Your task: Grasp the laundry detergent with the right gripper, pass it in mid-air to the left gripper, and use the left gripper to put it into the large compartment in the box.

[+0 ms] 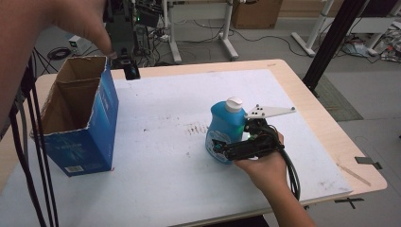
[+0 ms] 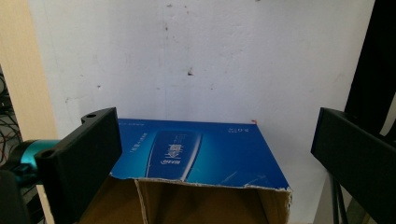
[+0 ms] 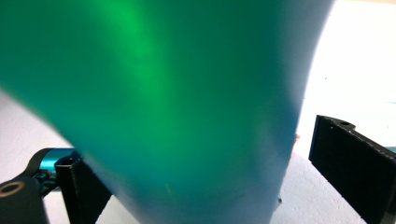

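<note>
Upright blue bottle (image 1: 222,132) with white cap, between the right claw's (image 1: 218,147) parted jaws; left claw (image 2: 215,154) open above torn box (image 1: 80,113).

You'll find print only on the blue box (image 2: 196,154) at the table's left: white characters on its side panel and a barcode label low down, all too small and blurred to read.

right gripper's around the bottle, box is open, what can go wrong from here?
1. The right gripper straddles the blue bottle low on its body, and one jaw stands clear of it: a lift may slip or tip.
2. The open cardboard box has torn edges, so the bottle could snag going in.
</note>
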Available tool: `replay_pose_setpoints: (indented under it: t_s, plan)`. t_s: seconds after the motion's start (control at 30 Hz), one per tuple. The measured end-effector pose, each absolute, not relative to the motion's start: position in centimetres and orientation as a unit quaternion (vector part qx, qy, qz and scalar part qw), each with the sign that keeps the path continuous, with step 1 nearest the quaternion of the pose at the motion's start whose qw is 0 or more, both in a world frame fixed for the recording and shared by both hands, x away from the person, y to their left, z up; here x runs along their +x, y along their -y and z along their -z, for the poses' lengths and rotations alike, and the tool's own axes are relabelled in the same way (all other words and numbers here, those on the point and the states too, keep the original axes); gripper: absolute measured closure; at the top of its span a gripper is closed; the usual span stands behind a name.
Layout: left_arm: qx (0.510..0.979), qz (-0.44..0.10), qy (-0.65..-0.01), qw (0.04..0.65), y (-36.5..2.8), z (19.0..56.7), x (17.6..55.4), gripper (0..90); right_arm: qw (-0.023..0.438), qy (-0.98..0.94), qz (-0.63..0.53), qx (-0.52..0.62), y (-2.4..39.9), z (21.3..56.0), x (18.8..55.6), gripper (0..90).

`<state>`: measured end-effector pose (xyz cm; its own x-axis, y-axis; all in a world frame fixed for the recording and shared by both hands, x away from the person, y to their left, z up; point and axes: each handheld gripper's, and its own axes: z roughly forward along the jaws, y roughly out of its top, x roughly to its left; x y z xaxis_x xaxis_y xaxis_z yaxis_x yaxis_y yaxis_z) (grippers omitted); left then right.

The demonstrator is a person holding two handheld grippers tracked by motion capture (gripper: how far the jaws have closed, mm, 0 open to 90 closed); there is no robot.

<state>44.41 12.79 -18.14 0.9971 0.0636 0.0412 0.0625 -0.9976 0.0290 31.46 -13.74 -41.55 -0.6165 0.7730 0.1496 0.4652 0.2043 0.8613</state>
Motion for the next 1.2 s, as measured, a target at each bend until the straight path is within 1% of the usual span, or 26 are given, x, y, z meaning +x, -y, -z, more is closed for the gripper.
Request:
replay_pose_setpoints:
  t_s: [0.1,0.23,0.3,0.63,1.03,1.07,1.2]
  plan:
    - [0.999,-0.021,-0.032,0.013,-12.78,18.15,44.4,1.7,0.16,-0.752,-0.49,0.411,13.76,41.76,31.35,7.2]
    - [0.999,-0.021,-0.03,0.013,-12.75,18.09,44.36,1.7,0.164,-0.747,-0.493,0.415,13.79,42.09,31.23,7.7]
    - [0.999,-0.021,-0.031,0.014,-12.76,18.08,44.35,1.7,0.164,-0.744,-0.498,0.415,13.88,42.1,31.15,12.9]
    - [0.999,-0.021,-0.031,0.013,-12.61,18.12,44.33,1.7,0.171,-0.736,-0.507,0.416,13.78,42.11,30.95,13.7]
    - [0.999,-0.021,-0.031,0.011,-12.51,18.21,44.29,1.7,0.183,-0.728,-0.512,0.417,13.75,42.52,30.84,20.0]
    - [0.999,-0.02,-0.031,0.01,-12.46,18.23,44.29,1.7,0.183,-0.728,-0.515,0.415,13.66,42.52,30.79,24.1]
    - [0.999,-0.02,-0.031,0.009,-12.42,18.26,44.31,1.7,0.184,-0.729,-0.516,0.411,13.49,42.52,30.81,24.9]
